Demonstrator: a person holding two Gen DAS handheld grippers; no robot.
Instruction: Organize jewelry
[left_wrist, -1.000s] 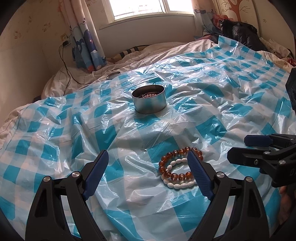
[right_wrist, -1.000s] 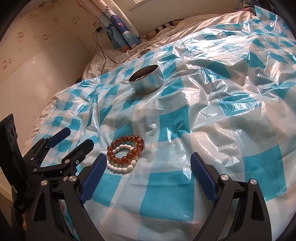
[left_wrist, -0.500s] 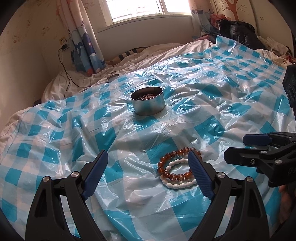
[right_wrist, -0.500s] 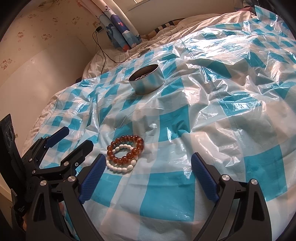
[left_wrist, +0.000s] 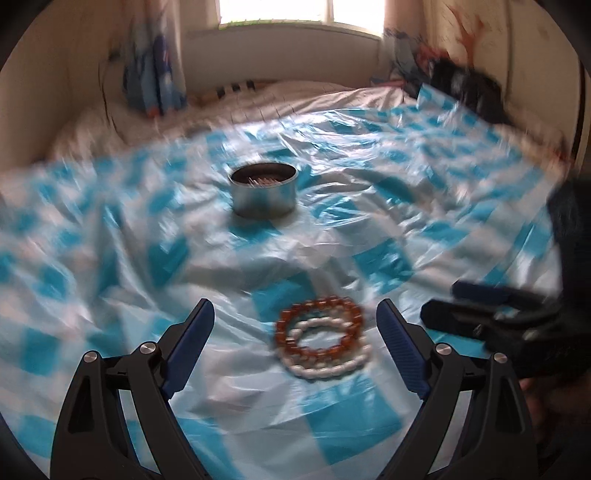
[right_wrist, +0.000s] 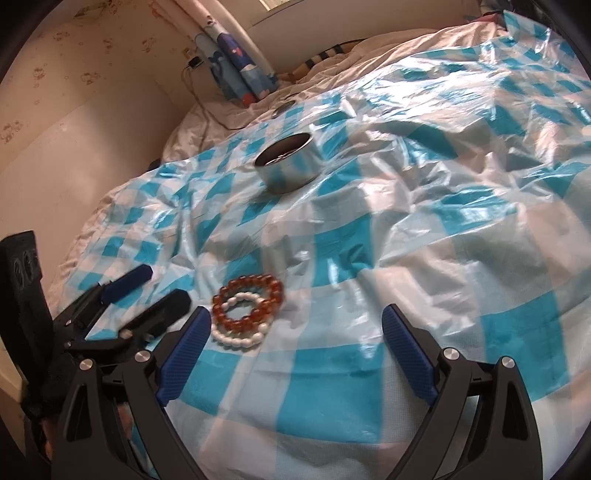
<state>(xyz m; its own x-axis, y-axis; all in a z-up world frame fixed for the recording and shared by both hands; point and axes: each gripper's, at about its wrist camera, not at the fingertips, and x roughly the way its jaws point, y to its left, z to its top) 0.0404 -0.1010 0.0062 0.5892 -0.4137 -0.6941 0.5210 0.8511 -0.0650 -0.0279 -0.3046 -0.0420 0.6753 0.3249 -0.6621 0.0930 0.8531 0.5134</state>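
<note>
I am holding my left gripper (left_wrist: 295, 325) with its jaws spread wide and gripping nothing, hovering over the checked plastic sheet (left_wrist: 369, 406) on the bed. The amber bracelet (left_wrist: 320, 334) and white bracelet (left_wrist: 328, 363) are lying overlapped between those jaws, nearer the right one. My right gripper (right_wrist: 291, 332) is gaping empty too, bracelets by its left jaw. The tin (left_wrist: 263, 189) is sitting well beyond.

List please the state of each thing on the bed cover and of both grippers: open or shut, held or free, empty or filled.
Left gripper: open, holds nothing.
Right gripper: open, holds nothing.
Amber bracelet: free, flat on the checked plastic sheet, overlapping the white one.
White bracelet: free, flat on the sheet.
Metal tin: upright, no lid, something small inside.
</note>
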